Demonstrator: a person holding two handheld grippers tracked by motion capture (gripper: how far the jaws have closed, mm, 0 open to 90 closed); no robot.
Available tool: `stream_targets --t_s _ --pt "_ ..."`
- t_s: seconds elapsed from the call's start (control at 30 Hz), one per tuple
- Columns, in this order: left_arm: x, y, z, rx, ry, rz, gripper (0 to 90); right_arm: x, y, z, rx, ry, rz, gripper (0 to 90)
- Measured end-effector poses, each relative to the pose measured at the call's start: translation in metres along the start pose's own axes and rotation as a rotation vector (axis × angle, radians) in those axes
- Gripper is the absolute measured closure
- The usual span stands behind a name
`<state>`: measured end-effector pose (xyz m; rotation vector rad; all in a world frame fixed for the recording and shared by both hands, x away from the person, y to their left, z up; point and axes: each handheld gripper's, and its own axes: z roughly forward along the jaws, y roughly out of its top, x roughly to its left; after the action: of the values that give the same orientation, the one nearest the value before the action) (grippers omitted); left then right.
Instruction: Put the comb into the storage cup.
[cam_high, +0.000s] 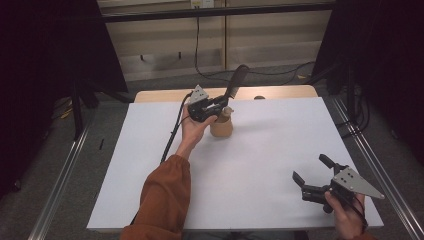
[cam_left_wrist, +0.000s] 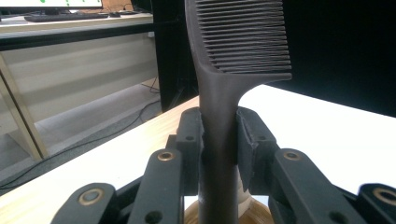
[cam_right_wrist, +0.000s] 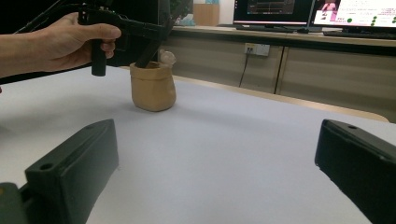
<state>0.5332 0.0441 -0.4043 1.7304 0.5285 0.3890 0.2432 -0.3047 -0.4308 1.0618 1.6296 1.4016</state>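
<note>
Right gripper, jaws spread and empty, near table edge; left gripper clamped on black comb handle, lower end inside tan pot; step apparently lifting out or seating; next needs a steady vertical move.

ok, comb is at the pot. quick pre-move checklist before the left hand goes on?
1. Grip on comb: left gripper is clamped on the handle from both sides, just below the teeth. ok.
2. Comb end inside the tan pot: in the right gripper view the handle runs down past the rim. ok.
3. How deep it sits, or whether it touches the bottom: hidden by the pot wall. cannot tell.
4. Pot upright on the white sheet: standing, not tipped. ok.
5. Pale item already in the pot: pokes above the rim beside the comb; contact unclear. cannot tell.
6. Right gripper: open, empty, near the table's front right, well away from the pot. ok.
</note>
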Motion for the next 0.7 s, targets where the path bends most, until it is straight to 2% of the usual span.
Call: stream_targets --t_s 0.4,0.5,0.7 --pt "0.0 -0.0048 0.0004 0.028 0.013 0.003 72.8 0.0001 0.0 -0.0003 0.0 -0.002 -0.002 0.0" --pt "0.0011 -0.0053 -0.0017 0.019 0.012 -0.012 72.8 0.0001 0.0 -0.0004 0.0 -0.002 -0.003 0.0" --pt "0.0026 -0.0043 -0.0039 0.018 0.013 -0.016 72.8 0.0006 -0.0001 0.0001 -0.001 0.0 -0.005 0.0"
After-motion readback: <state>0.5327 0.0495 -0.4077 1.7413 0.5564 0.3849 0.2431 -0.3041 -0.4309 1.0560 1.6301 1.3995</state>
